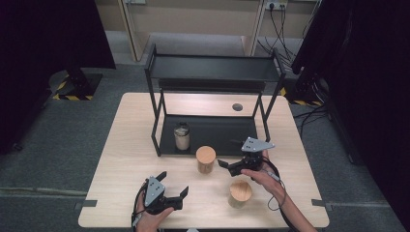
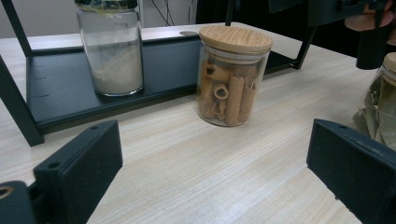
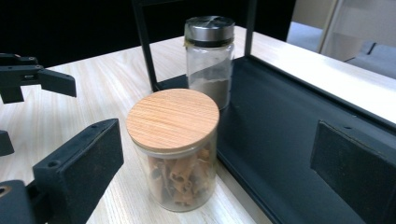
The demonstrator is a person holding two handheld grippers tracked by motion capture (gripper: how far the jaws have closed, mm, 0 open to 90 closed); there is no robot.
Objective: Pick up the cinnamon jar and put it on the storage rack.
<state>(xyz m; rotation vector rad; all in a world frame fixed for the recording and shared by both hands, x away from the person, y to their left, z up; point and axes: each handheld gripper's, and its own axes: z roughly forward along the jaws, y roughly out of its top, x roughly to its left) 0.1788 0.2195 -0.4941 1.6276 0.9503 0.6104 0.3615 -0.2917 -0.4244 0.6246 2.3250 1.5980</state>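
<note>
right gripper (image 1: 225, 163): hovering just right of the cinnamon jar (image 1: 205, 159), jaws spread wide, gripping nothing; in the right gripper view the jar (image 3: 173, 148) is sitting between the two open jaws, nearer the left one, touching neither.
left gripper (image 1: 173, 184): resting low, well in front and left of the cinnamon jar, jaws gaping wide and holding nothing; in the left gripper view it is pointing toward the jar (image 2: 232, 74), which is standing well beyond the jaw tips.
cinnamon jar: standing upright on the table (image 1: 125, 159), wooden lid on, rolled sticks showing through the glass, just in front of the rack's (image 1: 211, 72) lower shelf and apart from it.
powder jar (image 1: 182, 136): standing upright on the rack's lower shelf, behind and left of the cinnamon jar, metal lid on, pale powder filling the lower part.
leaf jar (image 1: 240, 193): standing on the table in front and right of the cinnamon jar, wooden lid on, beside the person's right wrist.
rack: black, two shelves, standing behind the cinnamon jar.
</note>
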